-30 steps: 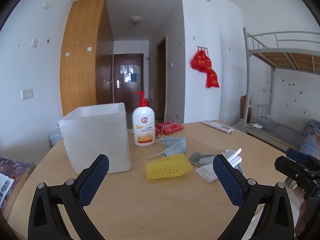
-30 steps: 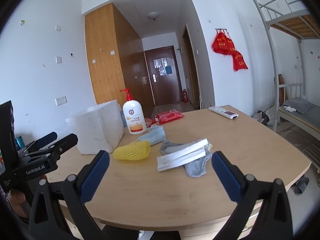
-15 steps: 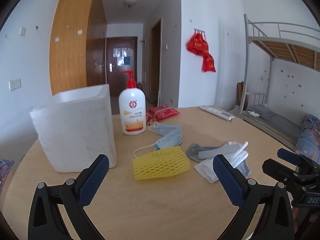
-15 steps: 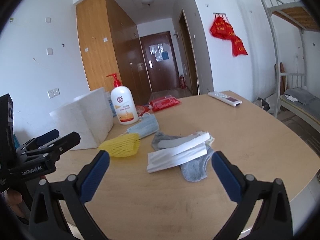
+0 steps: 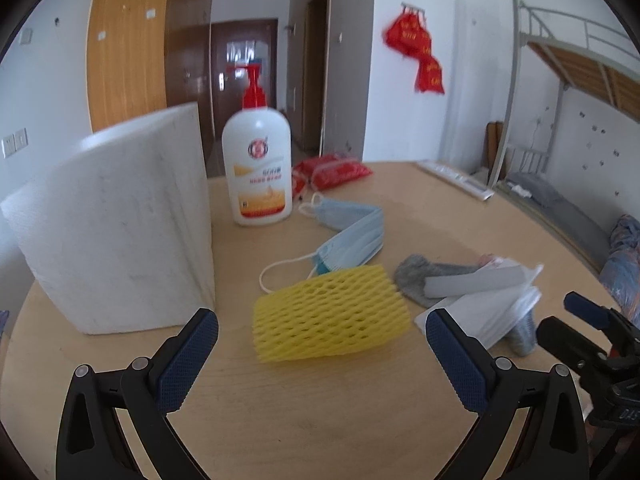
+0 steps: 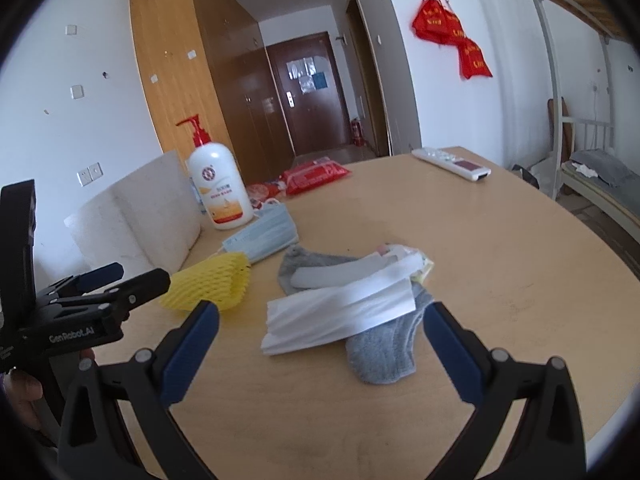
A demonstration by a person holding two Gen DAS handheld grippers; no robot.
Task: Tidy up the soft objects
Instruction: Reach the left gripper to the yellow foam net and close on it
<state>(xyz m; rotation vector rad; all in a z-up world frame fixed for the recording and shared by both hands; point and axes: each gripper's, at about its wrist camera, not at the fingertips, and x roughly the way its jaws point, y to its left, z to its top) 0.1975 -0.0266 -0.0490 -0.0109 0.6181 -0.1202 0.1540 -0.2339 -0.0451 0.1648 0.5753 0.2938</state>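
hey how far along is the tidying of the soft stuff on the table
Nothing looks sorted yet. The yellow foam net, blue masks and grey sock lie loose beside the white box. Both the left hand-held gripper and the right hand-held gripper are open and empty, so every piece is left.

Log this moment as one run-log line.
phase: approach | left tool: open, facing yellow foam net | right tool: open, facing white packet on grey sock | nothing held
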